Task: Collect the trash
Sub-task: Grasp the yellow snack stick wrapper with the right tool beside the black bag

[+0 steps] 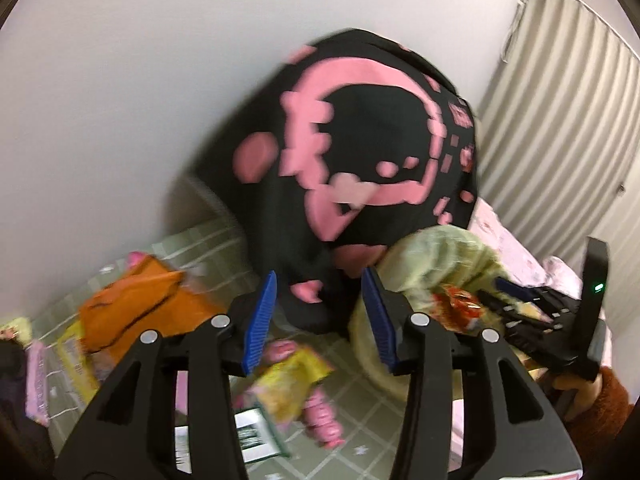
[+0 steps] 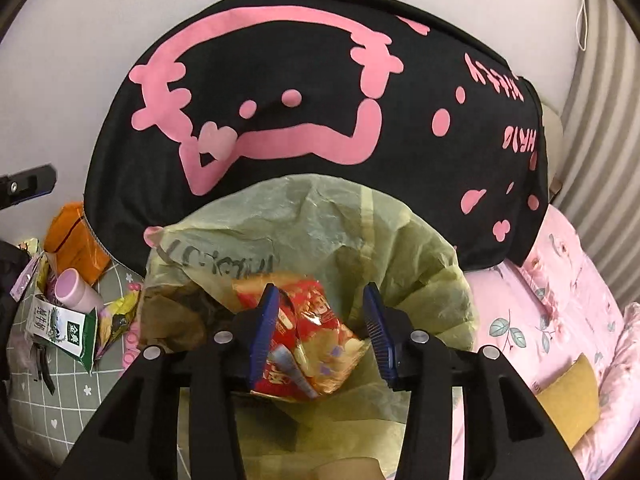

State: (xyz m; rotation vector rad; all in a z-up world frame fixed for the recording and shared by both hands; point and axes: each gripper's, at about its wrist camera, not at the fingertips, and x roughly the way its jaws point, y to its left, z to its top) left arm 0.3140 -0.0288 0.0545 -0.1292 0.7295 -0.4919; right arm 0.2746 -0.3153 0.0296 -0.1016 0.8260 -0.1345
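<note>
My right gripper (image 2: pixel 321 287) stands open over the mouth of a yellow-green plastic bag (image 2: pixel 320 220). A red snack wrapper (image 2: pixel 312 328) lies between its blue pads, against the left one and clear of the right one. My left gripper (image 1: pixel 320 273) is open with nothing between its fingers, above litter on a grey-green checked sheet (image 1: pixel 360 420). Under it lie a yellow wrapper (image 1: pixel 292 380), a pink bottle (image 1: pixel 324 420) and a carton (image 1: pixel 252 432). In the left wrist view the right gripper (image 1: pixel 496 300) shows at the right by the bag (image 1: pixel 432 256).
A black cushion with pink print (image 2: pixel 320 100) leans on the white wall behind the bag. An orange packet (image 2: pixel 76 232), a pink bottle (image 2: pixel 76 288) and a green milk carton (image 2: pixel 64 328) lie at the left. A pink floral quilt (image 2: pixel 560 320) and a curtain (image 1: pixel 560 120) are on the right.
</note>
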